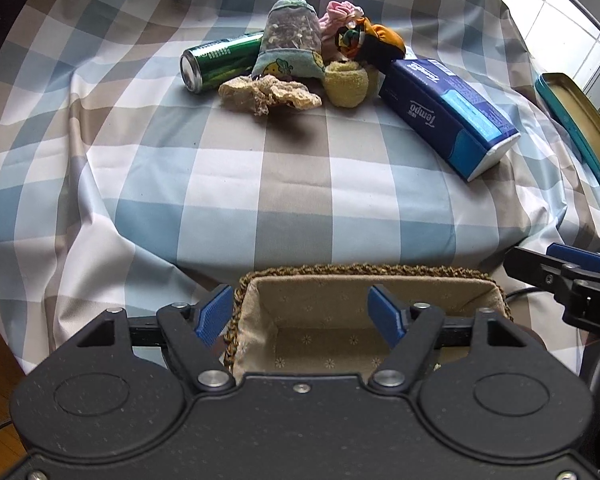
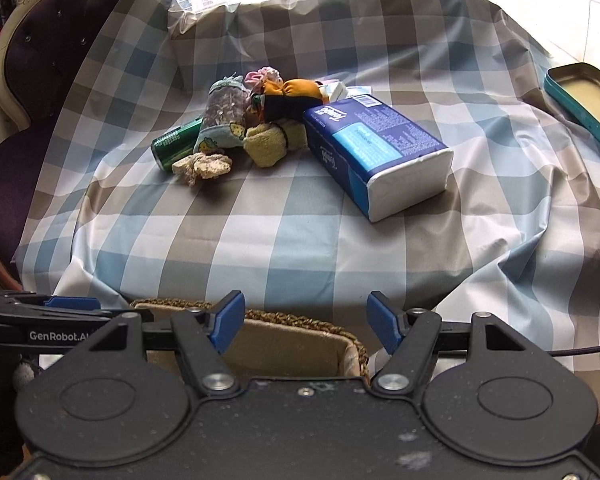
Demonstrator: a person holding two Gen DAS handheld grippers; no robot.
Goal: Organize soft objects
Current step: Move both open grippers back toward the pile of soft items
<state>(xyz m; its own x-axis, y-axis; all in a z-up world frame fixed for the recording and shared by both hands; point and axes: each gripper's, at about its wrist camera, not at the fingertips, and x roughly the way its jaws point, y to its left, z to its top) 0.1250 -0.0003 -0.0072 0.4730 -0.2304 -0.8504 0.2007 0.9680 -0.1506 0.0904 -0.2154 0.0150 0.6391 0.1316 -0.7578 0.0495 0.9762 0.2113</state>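
Both grippers empty, jaws apart, over the basket [image 1: 364, 280] at the cloth's near edge.
We risk snagging the can [image 1: 220, 65]: the socks [image 1: 342, 82] pile mid-cloth, touching it.

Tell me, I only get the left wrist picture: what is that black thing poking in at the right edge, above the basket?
Observer: That is the right gripper. Its own view shows its jaws open, with nothing between them.
Operator: Is anything hiding behind the stuffed orange thing in the pile?
Observer: Yes. A few small pale packets lie just behind the orange toy, by the far end of the tissue pack.
Operator: And what is past the table's left side? It is just dark for me.
Observer: A chair with dark purple upholstery and a pale carved frame stands there.
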